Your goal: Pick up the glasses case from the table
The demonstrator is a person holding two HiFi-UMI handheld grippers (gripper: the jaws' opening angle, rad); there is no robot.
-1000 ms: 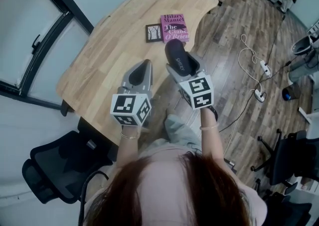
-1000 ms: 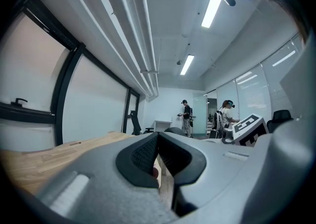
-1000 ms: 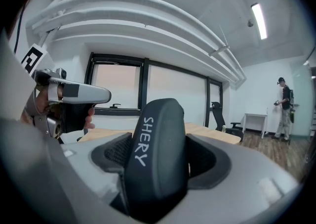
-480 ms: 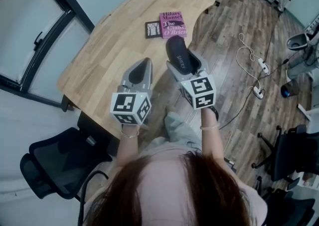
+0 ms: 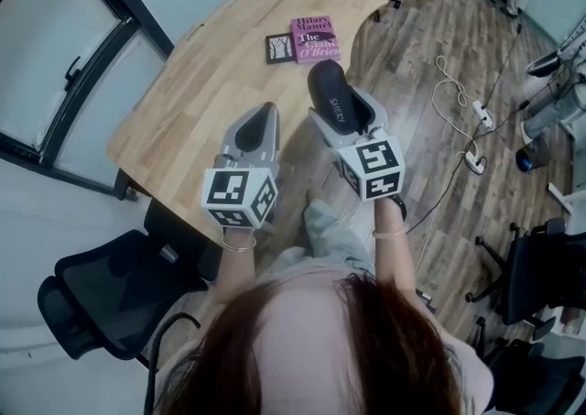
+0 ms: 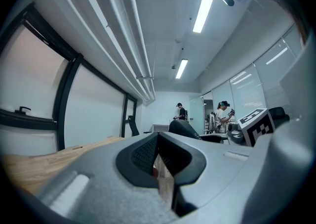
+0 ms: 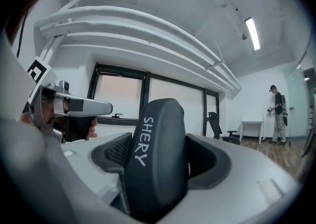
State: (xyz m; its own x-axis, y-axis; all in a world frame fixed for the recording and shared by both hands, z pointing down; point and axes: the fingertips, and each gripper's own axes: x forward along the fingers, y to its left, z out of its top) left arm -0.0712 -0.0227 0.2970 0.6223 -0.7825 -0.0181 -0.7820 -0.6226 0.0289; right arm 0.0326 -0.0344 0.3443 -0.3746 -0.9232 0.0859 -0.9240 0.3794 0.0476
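The right gripper (image 5: 346,116) has its jaws clamped on the case (image 5: 329,94), one jaw on each long side. The case is dark and oblong and bears the white lettering "SHERY". It stands upright between the jaws, its upper end projecting past the jaw tips. In the head view it sits over the right edge of the desk (image 5: 206,83).

The left gripper (image 5: 257,130) is beside the right one, over the near edge of the desk. Its jaws are together with nothing between them.

A pink book (image 5: 314,38) and a small dark card (image 5: 280,48) lie side by side near the far right corner of the desk.
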